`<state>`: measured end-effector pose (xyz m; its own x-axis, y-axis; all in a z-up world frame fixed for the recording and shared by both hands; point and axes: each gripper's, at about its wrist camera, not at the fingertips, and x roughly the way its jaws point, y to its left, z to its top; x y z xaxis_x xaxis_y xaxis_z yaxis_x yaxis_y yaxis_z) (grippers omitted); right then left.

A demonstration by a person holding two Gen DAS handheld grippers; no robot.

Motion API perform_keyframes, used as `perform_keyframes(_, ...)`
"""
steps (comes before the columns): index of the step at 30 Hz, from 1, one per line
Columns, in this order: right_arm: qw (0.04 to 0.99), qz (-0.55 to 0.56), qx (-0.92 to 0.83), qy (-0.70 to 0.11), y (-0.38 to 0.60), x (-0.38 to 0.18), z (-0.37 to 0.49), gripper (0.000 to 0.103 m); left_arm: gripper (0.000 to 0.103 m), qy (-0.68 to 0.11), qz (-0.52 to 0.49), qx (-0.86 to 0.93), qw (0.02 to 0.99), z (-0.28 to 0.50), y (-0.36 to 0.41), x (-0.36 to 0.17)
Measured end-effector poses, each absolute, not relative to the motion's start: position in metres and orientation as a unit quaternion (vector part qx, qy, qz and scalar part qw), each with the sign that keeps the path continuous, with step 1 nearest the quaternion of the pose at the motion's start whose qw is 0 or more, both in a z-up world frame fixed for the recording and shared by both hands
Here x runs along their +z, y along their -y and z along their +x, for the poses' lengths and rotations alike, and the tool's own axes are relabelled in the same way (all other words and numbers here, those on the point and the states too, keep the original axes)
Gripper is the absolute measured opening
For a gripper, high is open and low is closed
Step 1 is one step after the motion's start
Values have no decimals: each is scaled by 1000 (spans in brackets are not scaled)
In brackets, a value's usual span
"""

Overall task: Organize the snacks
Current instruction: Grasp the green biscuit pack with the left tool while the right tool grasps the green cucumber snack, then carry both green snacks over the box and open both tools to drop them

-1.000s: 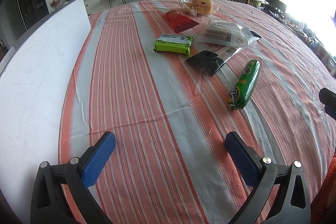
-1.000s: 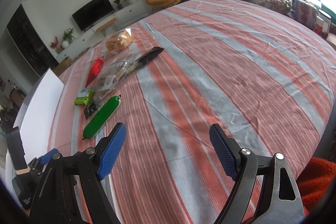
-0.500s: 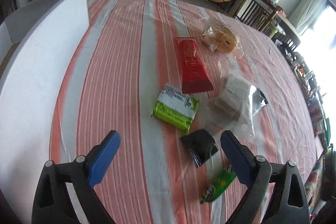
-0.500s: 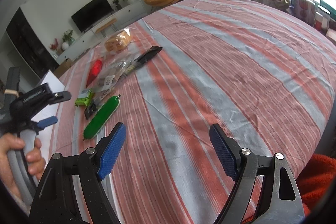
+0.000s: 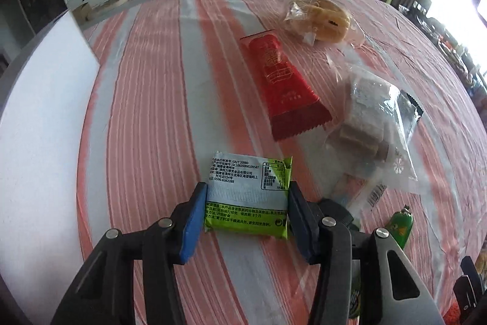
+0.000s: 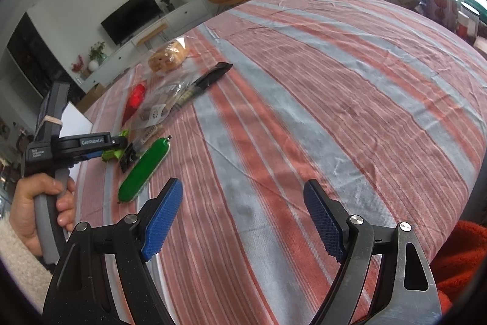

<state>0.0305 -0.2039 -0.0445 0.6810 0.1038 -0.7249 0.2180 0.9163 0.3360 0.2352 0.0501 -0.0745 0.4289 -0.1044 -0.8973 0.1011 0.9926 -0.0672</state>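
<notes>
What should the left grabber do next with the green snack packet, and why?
Probably finish squeezing, then lift. The left gripper has its jaws closing with the green snack packet between its blue pads, both at the packet's side edges, and the packet lies flat on the striped tablecloth. The right gripper is open and empty.

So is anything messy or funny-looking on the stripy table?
Nothing is spilled or torn. The snacks just lie jumbled: the crinkly clear plastic bag of brown cakes overlaps a black foil packet, and the red foil pouch sits askew across the stripes.
</notes>
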Motion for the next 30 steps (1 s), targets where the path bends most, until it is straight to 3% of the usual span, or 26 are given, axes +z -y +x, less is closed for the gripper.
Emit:
perform_keyframes(5,898,180,-30,-400,194,-41,33,85,51,-514,-57,-43,855,181,-74,-56)
perform_keyframes(11,864,169,82,-467,131,-36,81,85,51,-443,-77,-54,891,121,-89,7)
perform_keyframes(17,851,111,31,-512,81,-57,129,81,51,-399,-66,-56,913,86,-109,47)
perform_keyframes(19,858,46,19,-512,67,-59,129,71,51,-394,-63,-53,916,78,-117,51)
perform_keyframes(21,864,2,12,-503,62,-59,121,34,51,-393,-63,-51,916,72,-122,52)
perform_keyframes(22,865,-3,11,-502,64,-59,117,29,51,-392,-63,-51,916,69,-124,53)
perform_keyframes(30,875,84,40,-476,123,-57,63,23,51,-395,-65,-71,914,42,-120,48)
